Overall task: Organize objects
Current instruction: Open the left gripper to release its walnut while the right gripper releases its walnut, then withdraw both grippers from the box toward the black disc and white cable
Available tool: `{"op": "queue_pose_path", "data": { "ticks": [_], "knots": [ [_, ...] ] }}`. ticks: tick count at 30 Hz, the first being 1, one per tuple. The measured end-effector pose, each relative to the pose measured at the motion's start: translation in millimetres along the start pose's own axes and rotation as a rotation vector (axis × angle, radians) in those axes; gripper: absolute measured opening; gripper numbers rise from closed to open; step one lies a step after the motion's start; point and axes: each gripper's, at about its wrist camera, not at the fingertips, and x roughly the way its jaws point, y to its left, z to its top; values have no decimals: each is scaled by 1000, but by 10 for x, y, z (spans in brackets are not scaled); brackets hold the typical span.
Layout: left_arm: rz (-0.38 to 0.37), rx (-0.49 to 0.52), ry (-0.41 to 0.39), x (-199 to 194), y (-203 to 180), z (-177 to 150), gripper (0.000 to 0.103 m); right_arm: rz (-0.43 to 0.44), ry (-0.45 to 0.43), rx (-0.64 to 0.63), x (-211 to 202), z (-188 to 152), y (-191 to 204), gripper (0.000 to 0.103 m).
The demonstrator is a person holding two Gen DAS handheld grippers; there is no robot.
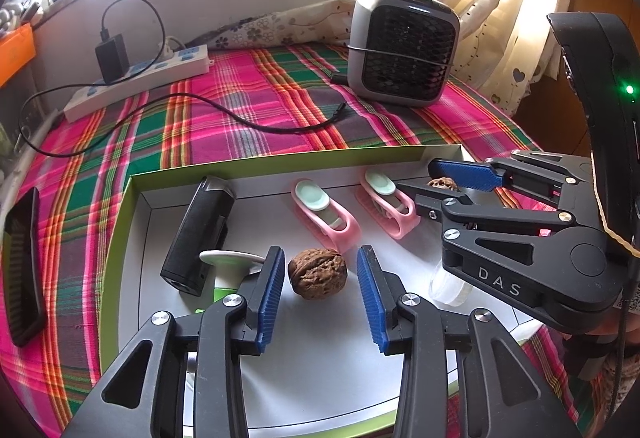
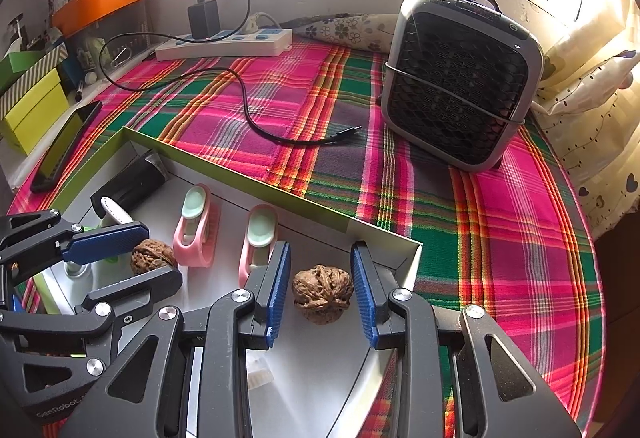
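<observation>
In the left wrist view, the left tool [image 1: 322, 276] stands with its blue pads apart on either side of a walnut [image 1: 317, 273]. The nut rests on the white floor of the green-rimmed tray [image 1: 136, 198], with a clear gap at each pad. A black cylinder [image 1: 199, 236] lies just left of it, and two pink clips [image 1: 326, 216] lie farther back. To the right, the right tool [image 1: 448, 182] straddles a second walnut [image 1: 442, 184] near the tray's far right corner.

In the right wrist view, that second walnut [image 2: 322, 293] sits on the tray floor between the right tool's [image 2: 322, 292] pads, which are apart and seemingly not pressing on it. The tray wall [image 2: 240, 174] runs just behind it. At left, the left tool [image 2: 140, 258] brackets its own nut [image 2: 153, 256].

Both nuts seem placed, so the step in hand looks like letting go. To do it well, widen each tool fully before backing off, and draw straight back along the fingers so no pad nudges a round nut into a roll. Keep the left tool from clipping the cylinder. The plaid cloth [image 2: 360, 174] beneath may give, so lift gently.
</observation>
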Motion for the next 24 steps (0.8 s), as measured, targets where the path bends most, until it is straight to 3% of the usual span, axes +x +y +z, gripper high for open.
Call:
{"op": "queue_pose_path", "data": {
  "ticks": [6,24],
  "knots": [
    [6,-3,7,0,-10,-23,40,-6,-2,6,-7,-1,10,43],
    [0,-12,-18,-141,-16,-46,42,3,-24,28,-134,-31,25,47]
  ]
}}
